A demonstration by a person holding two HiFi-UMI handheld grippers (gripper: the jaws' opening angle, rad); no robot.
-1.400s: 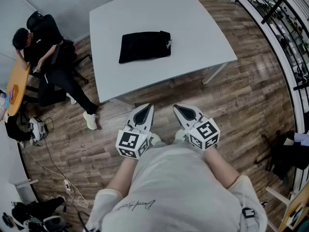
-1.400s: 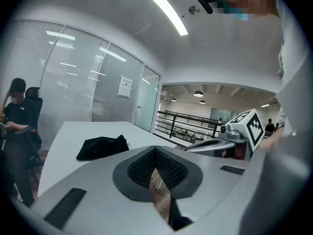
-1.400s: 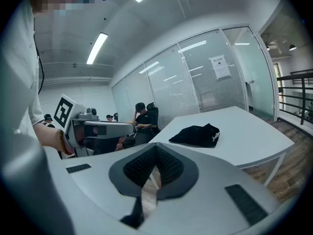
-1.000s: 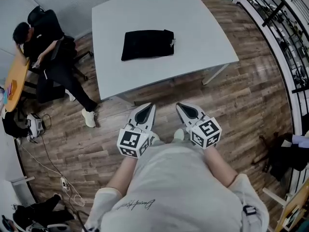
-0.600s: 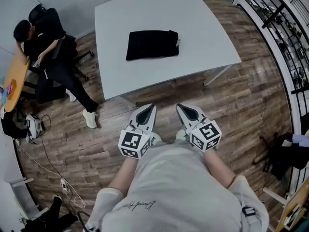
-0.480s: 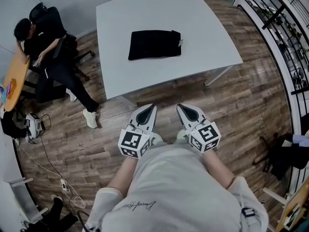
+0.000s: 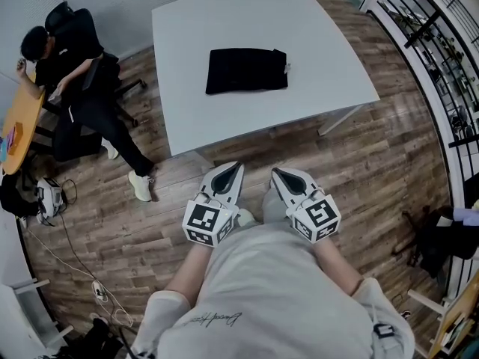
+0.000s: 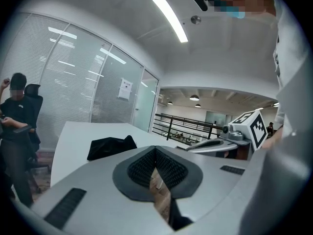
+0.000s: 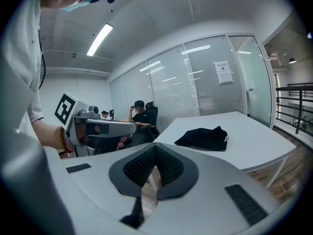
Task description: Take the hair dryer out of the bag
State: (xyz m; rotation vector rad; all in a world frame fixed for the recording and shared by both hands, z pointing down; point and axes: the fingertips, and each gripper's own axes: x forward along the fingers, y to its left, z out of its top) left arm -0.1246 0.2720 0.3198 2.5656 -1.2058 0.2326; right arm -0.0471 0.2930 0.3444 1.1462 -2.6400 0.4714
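A black cloth bag (image 7: 247,70) lies flat on the white table (image 7: 314,36), with a small white tag at its right end. The same bag (image 8: 111,146) shows in the left gripper view and as a dark heap (image 9: 202,138) in the right gripper view. No hair dryer is visible. My left gripper (image 7: 234,167) and right gripper (image 7: 277,172) are held side by side close to my body, over the wooden floor short of the table's near edge. Both point toward the table, shut and holding nothing.
A person in black (image 7: 71,73) sits on a chair at the left by a round wooden table (image 7: 19,129). Cables and bags (image 7: 45,197) lie on the floor at the left. A black railing (image 7: 438,43) runs along the right.
The table and bag have shifted right and slightly nearer in the head view. Both grippers stay shut and side by side in front of my body; the right one has rolled a little.
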